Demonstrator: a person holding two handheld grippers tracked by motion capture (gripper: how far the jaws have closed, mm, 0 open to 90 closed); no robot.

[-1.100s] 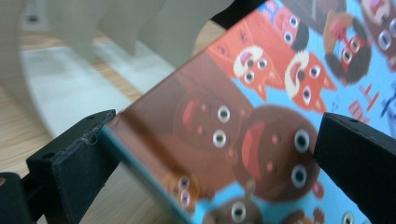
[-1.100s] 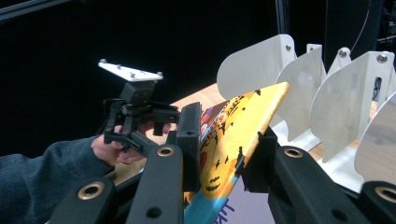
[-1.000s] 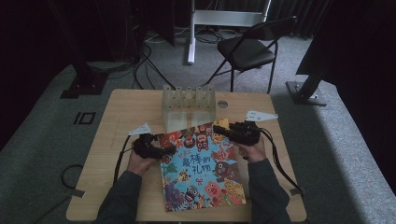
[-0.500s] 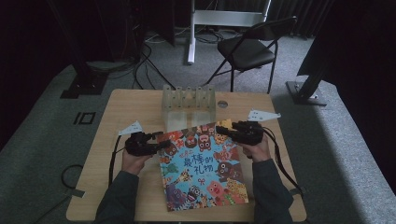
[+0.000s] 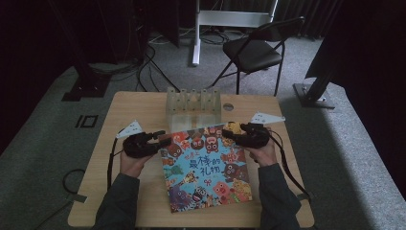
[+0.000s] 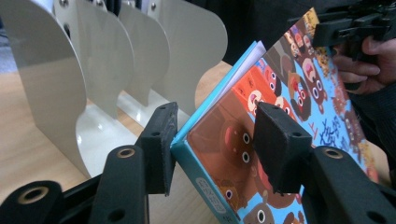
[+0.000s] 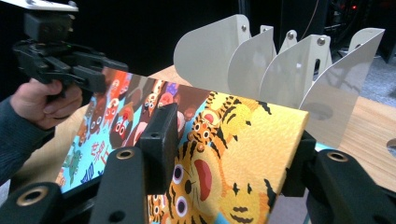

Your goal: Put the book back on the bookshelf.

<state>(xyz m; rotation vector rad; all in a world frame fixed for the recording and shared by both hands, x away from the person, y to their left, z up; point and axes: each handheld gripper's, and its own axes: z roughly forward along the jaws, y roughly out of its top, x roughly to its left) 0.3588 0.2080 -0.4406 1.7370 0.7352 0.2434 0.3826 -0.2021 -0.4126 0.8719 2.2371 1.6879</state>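
Note:
A colourful picture book [image 5: 206, 167] lies slanted on the wooden table [image 5: 143, 110], its far edge raised. My left gripper [image 5: 160, 140] has the book's far left corner between its jaws. In the left gripper view, both pads of the left gripper [image 6: 217, 140] touch the book [image 6: 280, 88] at its spine; these jaws have just been closing. My right gripper [image 5: 227, 132] is at the far right corner. In the right gripper view, the right gripper [image 7: 229, 144] has just been opening, and the book's [image 7: 252, 130] tiger corner sits loose between its spread jaws.
A pale metal divider rack [image 5: 193, 103] with several upright fins stands just beyond the book, also seen as the rack [image 7: 280, 65] and the rack [image 6: 107, 60]. A round hole [image 5: 228, 106] pierces the table beside it. A folding chair [image 5: 253, 48] and floor cables lie beyond.
The left gripper has risen a little and its jaws have drawn in onto the book's left corner. The right gripper kept its place while its jaws spread apart from a tight grip.

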